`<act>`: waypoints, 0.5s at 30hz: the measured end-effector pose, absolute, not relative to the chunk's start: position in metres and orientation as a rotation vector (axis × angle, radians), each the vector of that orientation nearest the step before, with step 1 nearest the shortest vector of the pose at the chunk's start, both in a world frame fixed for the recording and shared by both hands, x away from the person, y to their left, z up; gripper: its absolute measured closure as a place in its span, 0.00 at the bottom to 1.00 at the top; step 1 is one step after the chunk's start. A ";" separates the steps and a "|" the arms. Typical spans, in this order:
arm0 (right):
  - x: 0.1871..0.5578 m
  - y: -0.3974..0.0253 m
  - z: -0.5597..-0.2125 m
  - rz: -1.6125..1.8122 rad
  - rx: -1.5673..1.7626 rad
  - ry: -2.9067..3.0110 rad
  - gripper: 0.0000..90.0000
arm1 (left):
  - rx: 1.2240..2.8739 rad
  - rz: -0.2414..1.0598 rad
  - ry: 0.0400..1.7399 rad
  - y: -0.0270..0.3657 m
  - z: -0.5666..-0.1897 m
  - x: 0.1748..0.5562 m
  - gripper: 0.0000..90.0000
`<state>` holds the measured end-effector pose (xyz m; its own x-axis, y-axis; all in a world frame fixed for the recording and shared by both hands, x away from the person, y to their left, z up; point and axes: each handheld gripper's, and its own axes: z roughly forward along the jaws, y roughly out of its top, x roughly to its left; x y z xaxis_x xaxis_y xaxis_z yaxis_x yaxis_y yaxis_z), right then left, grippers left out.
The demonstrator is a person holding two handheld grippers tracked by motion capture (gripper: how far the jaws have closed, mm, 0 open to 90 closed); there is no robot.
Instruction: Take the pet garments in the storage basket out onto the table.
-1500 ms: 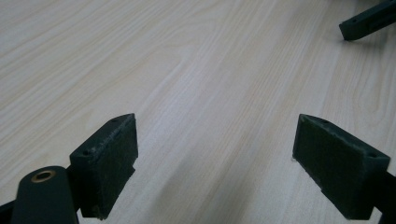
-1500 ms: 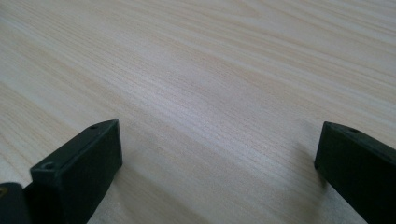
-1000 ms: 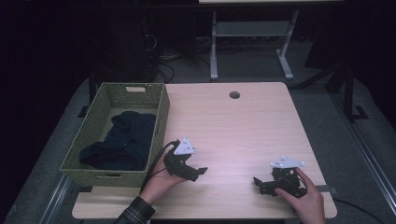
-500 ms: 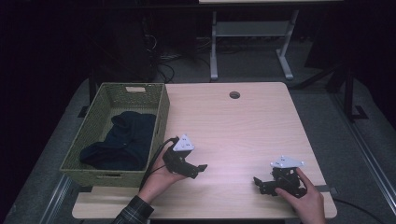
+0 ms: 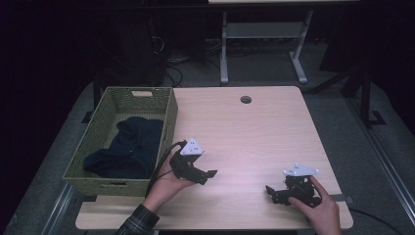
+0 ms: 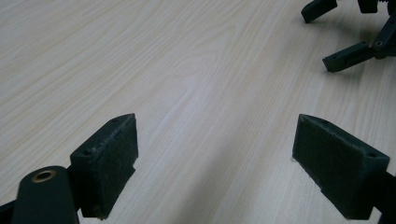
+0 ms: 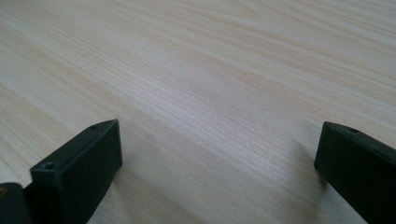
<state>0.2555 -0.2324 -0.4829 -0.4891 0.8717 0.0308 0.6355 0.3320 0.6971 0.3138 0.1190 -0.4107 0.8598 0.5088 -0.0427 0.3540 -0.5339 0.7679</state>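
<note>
A person's left hand holds my left gripper (image 5: 208,176) low over the wooden table (image 5: 244,132), just right of a green woven basket (image 5: 169,115). Its jaws stand wide open around bare wood in the left gripper view (image 6: 215,126). My right gripper (image 5: 270,194) rests near the table's front right, held by the right hand, its jaws pointing left. They are open too, with nothing between them (image 7: 219,128). The right gripper's black jaws (image 6: 317,41) show spread at the top right of the left gripper view. A dark blue cloth (image 5: 129,149) lies crumpled inside the basket.
The basket takes up the table's left side. A round cable hole (image 5: 245,99) sits near the far edge. Beyond the table stand a white metal frame (image 5: 264,34) and loose cables (image 5: 171,73) on the dark floor.
The left gripper has risen and tilted slightly beside the basket. The right gripper has stayed in place.
</note>
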 end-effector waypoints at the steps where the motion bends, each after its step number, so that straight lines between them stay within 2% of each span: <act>1: 0.255 -0.232 -0.483 0.939 1.338 2.253 0.00 | 2.190 0.234 0.622 0.119 -0.409 0.314 0.15; 15: 0.256 -0.233 -0.483 0.939 1.337 2.255 0.00 | 2.169 0.243 0.606 0.121 -0.389 0.321 0.15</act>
<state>0.2559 -0.2331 -0.4828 -0.4902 0.8711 0.0306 0.6353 0.3330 0.6968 0.3211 0.1209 -0.3894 0.8636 0.5029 -0.0370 0.3376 -0.5221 0.7832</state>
